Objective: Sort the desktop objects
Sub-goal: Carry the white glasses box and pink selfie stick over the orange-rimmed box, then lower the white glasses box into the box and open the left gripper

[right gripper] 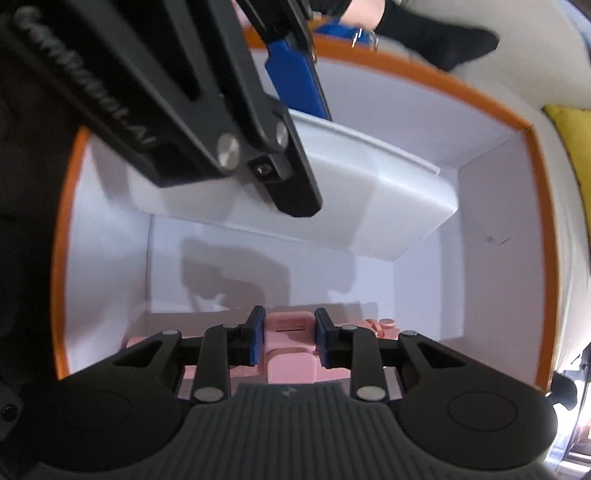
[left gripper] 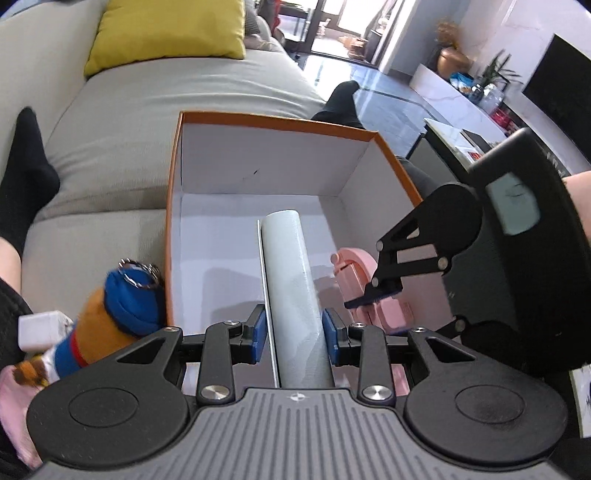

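Left gripper (left gripper: 294, 334) pinches pale roll (left gripper: 291, 291), blue pads on both sides. Roll's long axis points straight away from camera, over white floor of orange-rimmed box (left gripper: 273, 122). Right gripper (right gripper: 289, 341) pinches pink plastic thing (right gripper: 290, 352), low inside same box near corner. No writing can be read. Blue-and-orange plush keychain (left gripper: 122, 306) lies just outside box, on grey sofa (left gripper: 177, 96) with yellow cushion (left gripper: 170, 29).

Box (left gripper: 177, 155) far half lies free; plush toy (left gripper: 122, 306) crowds its left wall.
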`<state>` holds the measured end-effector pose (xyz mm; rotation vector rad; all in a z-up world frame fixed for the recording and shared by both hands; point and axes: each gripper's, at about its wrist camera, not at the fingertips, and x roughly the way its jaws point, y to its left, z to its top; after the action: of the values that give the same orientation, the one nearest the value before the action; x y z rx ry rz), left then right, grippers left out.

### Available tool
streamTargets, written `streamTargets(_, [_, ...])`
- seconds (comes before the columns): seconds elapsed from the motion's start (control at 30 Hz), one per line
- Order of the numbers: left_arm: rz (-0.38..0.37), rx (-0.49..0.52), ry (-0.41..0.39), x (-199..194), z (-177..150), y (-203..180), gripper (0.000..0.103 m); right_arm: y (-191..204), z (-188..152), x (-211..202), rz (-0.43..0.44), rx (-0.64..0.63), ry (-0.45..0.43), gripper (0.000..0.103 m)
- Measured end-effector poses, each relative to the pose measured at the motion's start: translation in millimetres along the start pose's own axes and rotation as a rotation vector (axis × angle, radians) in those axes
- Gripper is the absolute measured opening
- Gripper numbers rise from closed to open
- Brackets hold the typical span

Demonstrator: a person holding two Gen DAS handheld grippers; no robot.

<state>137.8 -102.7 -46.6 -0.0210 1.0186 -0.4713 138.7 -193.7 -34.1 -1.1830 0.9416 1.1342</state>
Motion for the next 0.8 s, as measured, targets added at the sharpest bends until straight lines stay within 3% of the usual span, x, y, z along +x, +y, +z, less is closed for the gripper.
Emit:
streamTargets(0.33, [0.010, -0.034, -0.031, 8.5, -3.5, -1.7, 0.036, -4.5, 9.6, 12.1, 0.018, 0.021, 0.033, 0.030])
streamTargets(0.63, [0.003, -0.016, 0.016, 24.2, -7.8, -8.9, 0.037, -14.5, -4.6, -33.0, -0.030, 0.085, -0.044, 0.030])
streamTargets(0.7, [0.001, -0.001, 0.026, 27.3, -9.4, -13.2, 0.037, 1.4, -13.6, -44.4, -0.033, 0.097, -0.050, 0.030])
streamTargets(0.8, [0.057, 0.069, 0.054, 32.9, -11.4, -21.9, 0.037, 8.4, -11.8, -48.3, -0.039, 0.105, -0.043, 0.030])
